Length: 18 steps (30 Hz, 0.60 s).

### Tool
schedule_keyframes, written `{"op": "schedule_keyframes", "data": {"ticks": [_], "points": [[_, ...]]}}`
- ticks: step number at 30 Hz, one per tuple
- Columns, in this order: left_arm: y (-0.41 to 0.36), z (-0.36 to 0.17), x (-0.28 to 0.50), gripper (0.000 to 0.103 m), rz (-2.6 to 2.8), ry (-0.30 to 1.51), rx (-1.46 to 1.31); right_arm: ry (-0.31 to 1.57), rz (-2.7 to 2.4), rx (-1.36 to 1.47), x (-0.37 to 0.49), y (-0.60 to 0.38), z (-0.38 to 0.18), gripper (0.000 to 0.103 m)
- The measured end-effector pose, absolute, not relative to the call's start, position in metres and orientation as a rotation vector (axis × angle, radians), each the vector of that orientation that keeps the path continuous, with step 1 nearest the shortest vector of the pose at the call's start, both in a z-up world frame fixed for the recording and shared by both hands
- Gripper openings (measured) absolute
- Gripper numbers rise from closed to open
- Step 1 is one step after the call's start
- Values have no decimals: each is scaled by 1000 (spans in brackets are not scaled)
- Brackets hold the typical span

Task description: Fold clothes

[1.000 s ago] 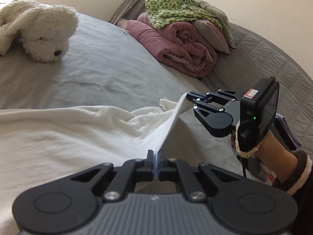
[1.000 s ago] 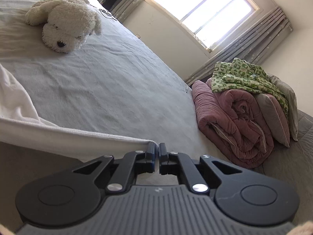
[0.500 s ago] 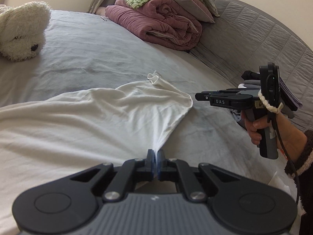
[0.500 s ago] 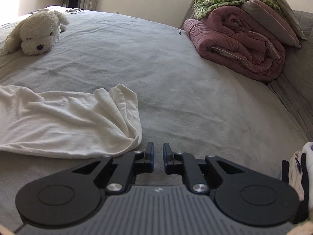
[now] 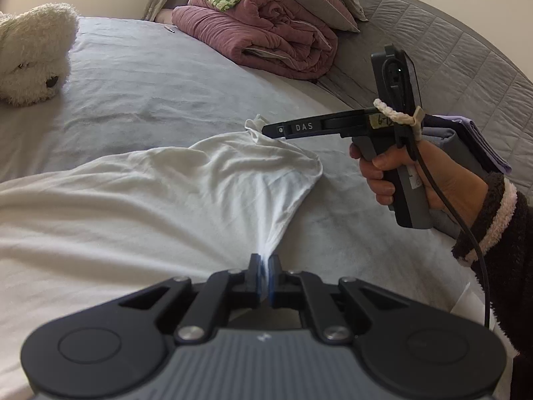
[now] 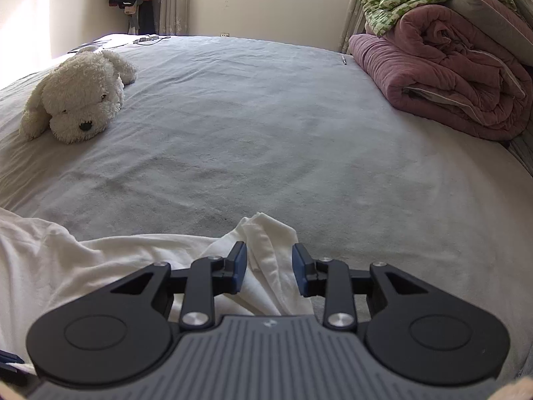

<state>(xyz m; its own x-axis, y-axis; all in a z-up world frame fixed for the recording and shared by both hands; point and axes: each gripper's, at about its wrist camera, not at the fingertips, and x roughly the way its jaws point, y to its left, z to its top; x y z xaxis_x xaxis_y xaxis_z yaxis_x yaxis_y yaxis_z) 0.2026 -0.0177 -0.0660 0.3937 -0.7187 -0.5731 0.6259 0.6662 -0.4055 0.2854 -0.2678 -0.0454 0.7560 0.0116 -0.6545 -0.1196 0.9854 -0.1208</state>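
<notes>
White garment — left tongs pinching it; right tongs parted (straddling fold).

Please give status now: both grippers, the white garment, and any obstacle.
Left gripper shut on white garment. Right gripper open, a garment fold between its fingers. Grey bed ahead; plush dog far off.

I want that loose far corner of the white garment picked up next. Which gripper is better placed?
Right. The right gripper is open with the white garment corner between its fingers; the left gripper is shut on another part.
</notes>
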Motion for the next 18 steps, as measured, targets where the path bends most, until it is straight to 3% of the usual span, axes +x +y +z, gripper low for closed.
{"op": "schedule_keyframes", "data": {"ticks": [1,2,18], "points": [[-18,-66,203,3,-857,793,-131,713,59,-181,288,-266,-48,21],[-18,-66,202,3,-858,792,-131,714,46,-202,290,-265,-51,6],[-20,-62,197,4,-875,775,-81,663,-224,-184,252,-333,-31,4]]}}
